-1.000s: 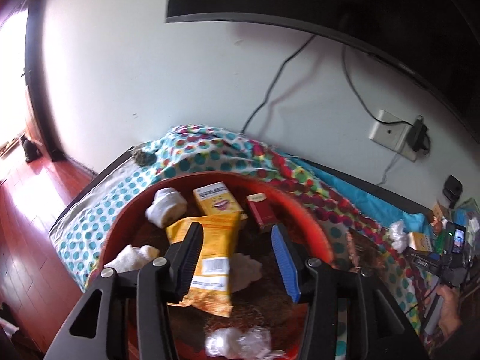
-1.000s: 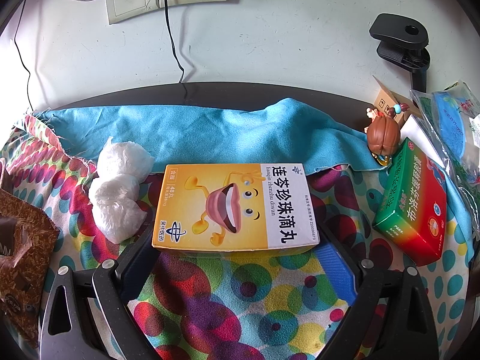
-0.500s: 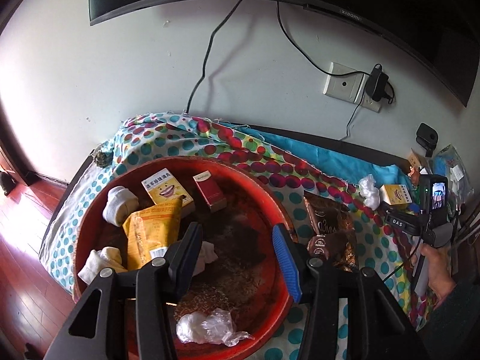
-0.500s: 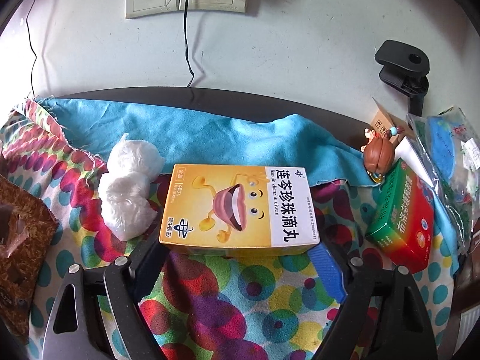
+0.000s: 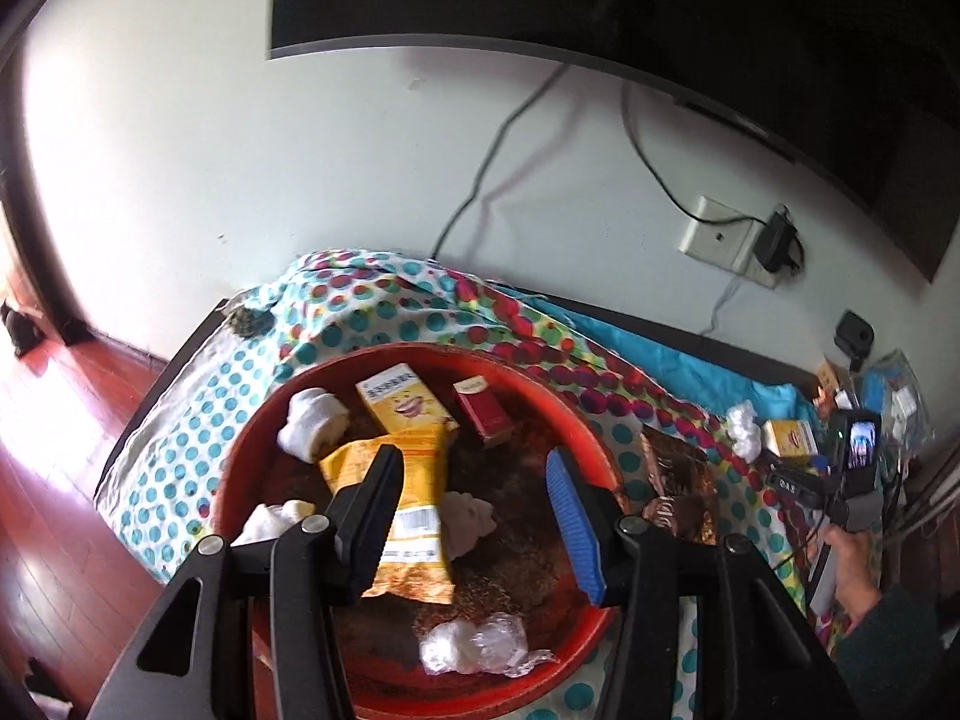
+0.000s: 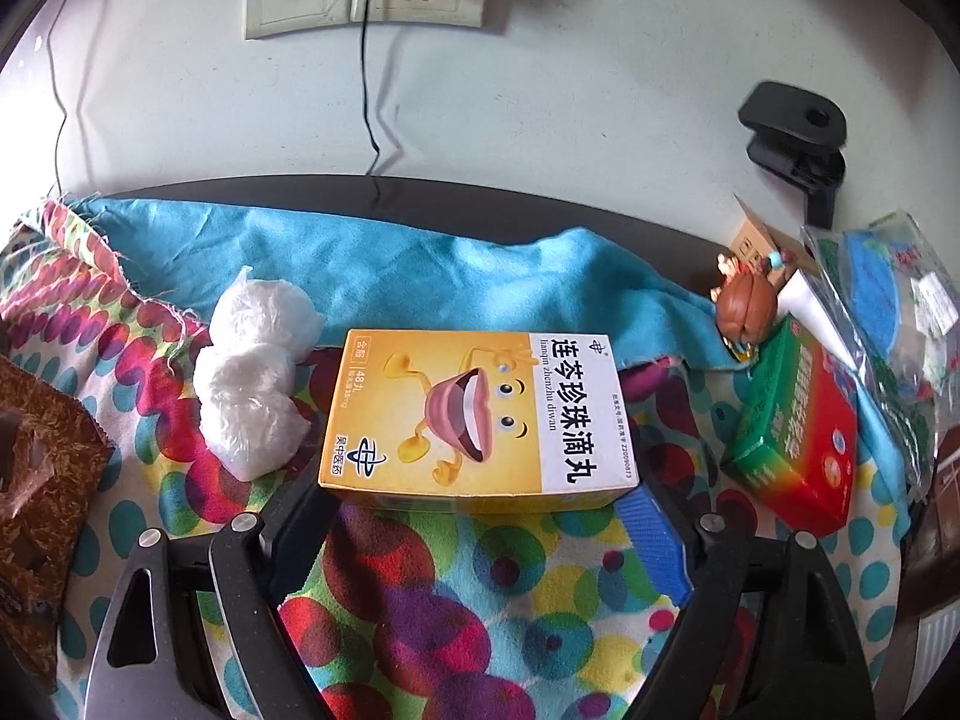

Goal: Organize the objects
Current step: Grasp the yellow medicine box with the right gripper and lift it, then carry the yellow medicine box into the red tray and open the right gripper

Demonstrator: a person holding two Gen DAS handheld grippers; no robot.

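Left wrist view: the left tool (image 5: 474,468) is hanging over a red basin (image 5: 591,438) with its fingers spread and nothing between them. Lying in the basin are a yellow snack bag (image 5: 414,480), a small yellow box (image 5: 405,405), a red box (image 5: 483,414), rolled white socks (image 5: 312,420) and a crumpled clear wrapper (image 5: 474,648). The basin is sitting on a table draped in a polka-dot cloth (image 5: 360,312). At the right edge a hand (image 5: 852,558) is gripping the handle of the other tool.

Right wrist view: the right tool (image 6: 477,495) is straddling a yellow medicine box (image 6: 477,414) that is lying flat on the polka-dot cloth (image 6: 480,600). Its fingers have just been closing in on the box and are now flanking its two short ends, the blue pad (image 6: 654,534) sitting just beside the right corner; whether the pads are actually pressing on the cardboard cannot be told. Two plastic-wrapped white balls (image 6: 252,372) are touching the box's left end. A green and red box (image 6: 792,426) is lying to its right, with a small brown figurine (image 6: 747,309) behind it. A blue cloth (image 6: 390,258) is bunching along the wall side.
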